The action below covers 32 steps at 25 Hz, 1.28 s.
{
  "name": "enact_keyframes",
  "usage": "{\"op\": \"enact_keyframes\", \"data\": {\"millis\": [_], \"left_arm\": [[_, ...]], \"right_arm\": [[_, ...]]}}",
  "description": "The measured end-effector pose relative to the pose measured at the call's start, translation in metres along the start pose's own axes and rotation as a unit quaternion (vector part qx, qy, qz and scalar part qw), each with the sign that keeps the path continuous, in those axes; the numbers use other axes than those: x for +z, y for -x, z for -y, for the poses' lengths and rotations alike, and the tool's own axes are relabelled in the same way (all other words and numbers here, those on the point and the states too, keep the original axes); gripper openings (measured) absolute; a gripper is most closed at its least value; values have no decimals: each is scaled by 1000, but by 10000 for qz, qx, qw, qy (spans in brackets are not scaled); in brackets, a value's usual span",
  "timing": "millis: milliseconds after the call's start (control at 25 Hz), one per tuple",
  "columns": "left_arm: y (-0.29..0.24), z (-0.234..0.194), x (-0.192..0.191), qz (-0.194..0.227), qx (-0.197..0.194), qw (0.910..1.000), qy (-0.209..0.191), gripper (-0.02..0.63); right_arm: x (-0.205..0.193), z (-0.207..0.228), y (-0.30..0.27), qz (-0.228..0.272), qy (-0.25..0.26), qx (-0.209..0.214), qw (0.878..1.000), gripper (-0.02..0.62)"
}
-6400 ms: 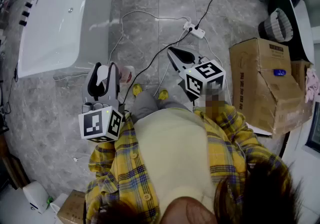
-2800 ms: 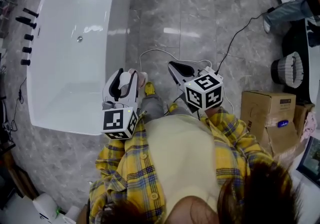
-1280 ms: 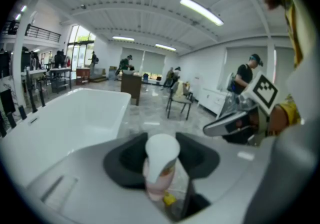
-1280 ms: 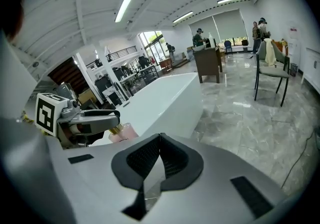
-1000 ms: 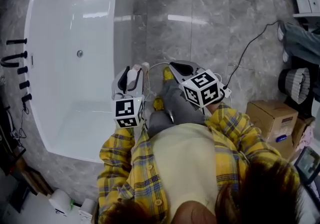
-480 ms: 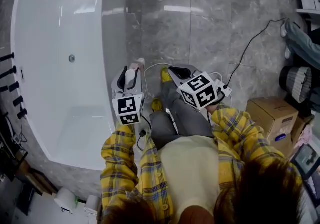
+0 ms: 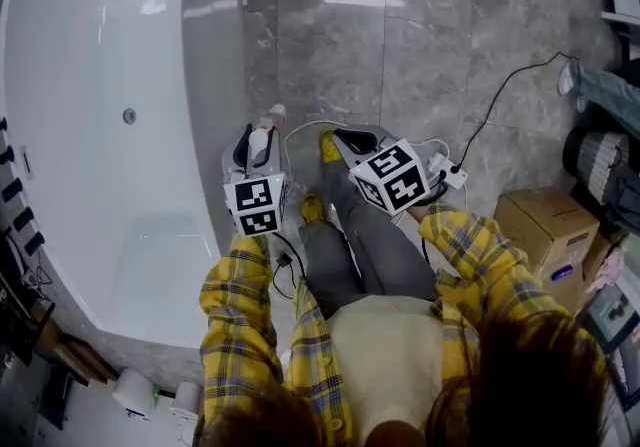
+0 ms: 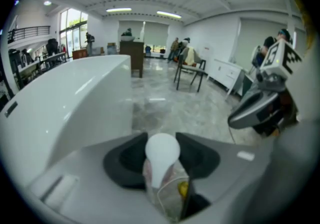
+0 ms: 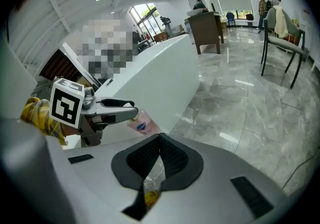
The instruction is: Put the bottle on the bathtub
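Now, bathtub [image 7: 205, 85] nearer than half a second ago, its wall just beside forward-pointing left gripper [image 7: 256, 147] clamping pink bottle [image 8: 161, 155] above floor; right gripper [image 9: 160, 142] alongside, jaws pressed together.

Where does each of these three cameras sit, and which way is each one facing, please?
Head view: on the person's head, facing steeply down at bathtub and floor; plaid sleeves, legs, left gripper and right gripper show.
Left gripper view: on the left gripper, facing along jaws shut on the bottle; right gripper at right.
Right gripper view: on the right gripper, jaws together, facing the bathtub.
Shared: all show bathtub and bottle.
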<state>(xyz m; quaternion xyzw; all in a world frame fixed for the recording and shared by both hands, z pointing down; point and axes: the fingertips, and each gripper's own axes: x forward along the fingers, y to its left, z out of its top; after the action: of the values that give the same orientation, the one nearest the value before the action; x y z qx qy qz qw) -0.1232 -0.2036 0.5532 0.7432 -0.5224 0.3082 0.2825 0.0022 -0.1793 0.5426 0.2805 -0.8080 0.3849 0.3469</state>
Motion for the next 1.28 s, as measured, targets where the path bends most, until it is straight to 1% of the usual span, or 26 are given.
{"op": "enact_keyframes", "data": {"millis": [240,520,920,1280], "left_arm": [[-39,-6,-26,-262,9,9997,1,179],[-77,-18,-60,-496,80,9987,-36,179],[-126,-36,-111,-884,244,9958,12,179],[-164,-44,-151,-1083,287,9937,-54,179]], "right_arm": [[-4,21,-35,-28,14,-32,10000,14],[-12,32,-74,-51,2,-66,10000,14],[-50,48,-112,-269,-64,-135,9995,14],[-80,75,-141,-406,-180,-315,9985,14]]}}
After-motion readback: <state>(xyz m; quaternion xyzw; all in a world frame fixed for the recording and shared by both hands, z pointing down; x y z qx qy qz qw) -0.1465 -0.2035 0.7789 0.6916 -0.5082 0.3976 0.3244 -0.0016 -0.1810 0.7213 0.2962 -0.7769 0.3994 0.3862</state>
